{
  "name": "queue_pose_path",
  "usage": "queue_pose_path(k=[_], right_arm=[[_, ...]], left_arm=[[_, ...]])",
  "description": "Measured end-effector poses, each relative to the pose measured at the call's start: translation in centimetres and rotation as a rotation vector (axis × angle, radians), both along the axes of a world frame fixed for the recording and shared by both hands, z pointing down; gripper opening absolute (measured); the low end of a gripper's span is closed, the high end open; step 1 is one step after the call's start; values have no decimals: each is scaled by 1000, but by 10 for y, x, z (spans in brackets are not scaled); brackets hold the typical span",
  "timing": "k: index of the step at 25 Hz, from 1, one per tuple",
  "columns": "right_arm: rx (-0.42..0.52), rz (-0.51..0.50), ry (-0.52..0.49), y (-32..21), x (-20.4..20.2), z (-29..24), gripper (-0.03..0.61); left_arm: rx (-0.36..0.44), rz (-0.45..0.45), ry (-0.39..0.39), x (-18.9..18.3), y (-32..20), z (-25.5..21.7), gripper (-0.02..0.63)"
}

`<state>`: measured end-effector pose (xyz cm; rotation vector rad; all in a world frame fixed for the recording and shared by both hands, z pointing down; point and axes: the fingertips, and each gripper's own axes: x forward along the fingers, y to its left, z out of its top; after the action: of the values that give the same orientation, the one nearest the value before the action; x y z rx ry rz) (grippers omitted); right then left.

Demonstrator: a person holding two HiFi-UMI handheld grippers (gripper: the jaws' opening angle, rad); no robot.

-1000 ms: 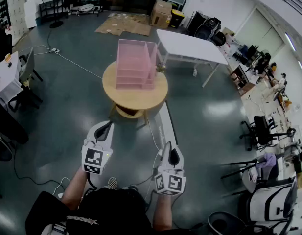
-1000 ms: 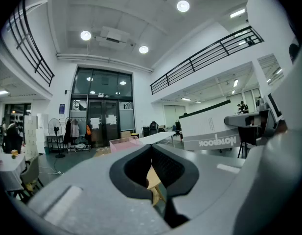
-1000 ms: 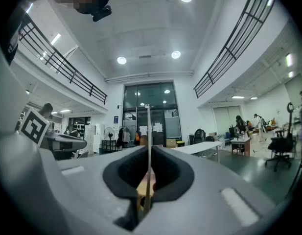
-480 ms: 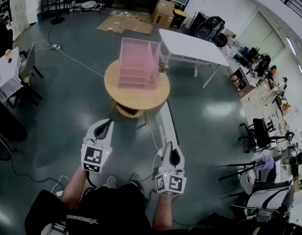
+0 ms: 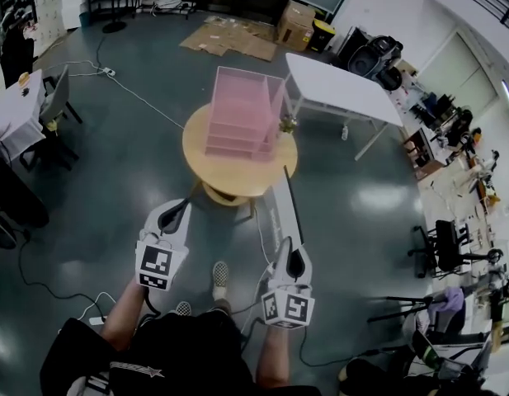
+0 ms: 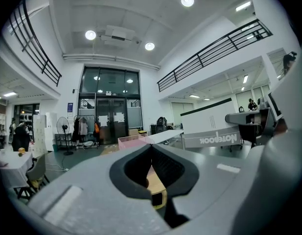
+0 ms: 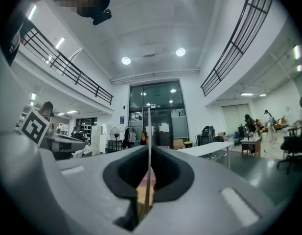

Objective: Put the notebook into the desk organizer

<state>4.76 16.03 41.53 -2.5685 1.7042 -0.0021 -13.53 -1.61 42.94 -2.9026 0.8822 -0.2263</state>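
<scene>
Setting: a large hall with a dark glossy floor, seen steeply from above.
Round table: 1, wooden, ahead of the person, with open floor between it and both grippers.
Desk organizer: 1, pink, standing upright on the far half of the round table; stacked shelves on one side, a taller slot beside them.
Small object: 1, on the table just beside the organizer; too small to identify.
White table: 1, rectangular, behind and to the right of the round table, close to its edge.
Cardboard sheets: flat on the floor further back, with 1 cardboard box near them.
Cable: 1 pale line across the floor to the left of the round table.
Office chair: 1, well off to the right.
Shoe: 1, on the floor between the 2 grippers.
Left gripper: jaw tips pressed together, nothing between them, touching nothing.
Right gripper: clamped on the notebook.
Notebook: 1, thin and white, gripped at its near edge; it reaches forward from the right gripper toward the round table, its far end close to the table's rim, not yet in the organizer. The right gripper view shows it edge-on between the pads.
Count: 2 grippers, 1 notebook, 1 organizer, 2 tables.
</scene>
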Motion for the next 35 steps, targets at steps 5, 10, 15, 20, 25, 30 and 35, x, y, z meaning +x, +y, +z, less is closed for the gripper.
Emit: queue_pose_path(k=[5, 10, 15, 20, 25, 30, 35], right_arm=[[-13, -59, 3, -47, 43, 8, 12], [-38, -125, 48, -93, 75, 9, 12], [-65, -196, 276, -142, 88, 6, 12], [-244, -244, 565, -181, 81, 27, 12], [-258, -283, 807, -212, 64, 39, 12], [-288, -325, 975, -233, 58, 60, 12], [-343, -350, 1085, -253, 66, 92, 12]], left_arm=[[-16, -65, -9, 32, -34, 9, 11], [-37, -122, -17, 59, -60, 13, 11], [-62, -183, -31, 73, -87, 22, 11], [-79, -246, -44, 75, -109, 32, 11], [-97, -295, -52, 75, -124, 45, 11], [-129, -330, -72, 79, -135, 64, 11], [-159, -360, -98, 83, -143, 85, 11]])
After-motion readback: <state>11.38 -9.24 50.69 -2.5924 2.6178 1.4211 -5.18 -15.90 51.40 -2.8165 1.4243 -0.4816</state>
